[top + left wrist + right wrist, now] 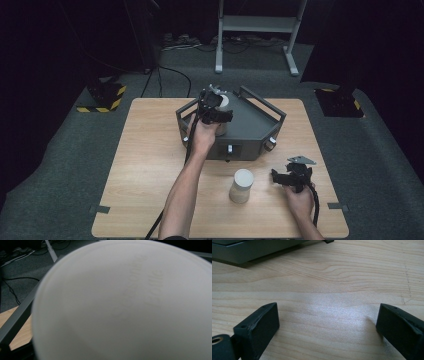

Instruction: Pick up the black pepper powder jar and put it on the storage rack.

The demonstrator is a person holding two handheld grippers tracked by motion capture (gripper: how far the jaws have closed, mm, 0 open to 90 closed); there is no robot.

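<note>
Surface [150, 165]: we see a light wooden top on a grey carpeted floor; it carries everything named below.
Tray [250, 125]: a dark grey, angular metal tray with raised rail sides stands at the far middle of the surface. In the right gripper view its low grey edge [249, 252] runs along the top left.
Left forearm: it comes in from the bottom of the high view and stretches forward to the tray's near left corner.
Standing cup [242, 185]: a pale lidded paper cup stands upright on the bare wood in front of the tray, between the two forearms and just left of the right tongs. Nothing touches it.
Held cup [223, 102]: we see a second pale cup with a white lid at the left tongs, over the tray's left part. In the left gripper view its lid [125, 305] sits right up against the camera, blurred, with faint raised lettering.
Left tongs [216, 114]: clenched on the held cup, above the tray. We cannot tell whether the cup's base already rests on the tray floor.
Right tongs [289, 176]: released, with the jaws spread wide apart and bare wood between them [327, 322]. They rest low near the right front of the surface, well apart from the tray.
</note>
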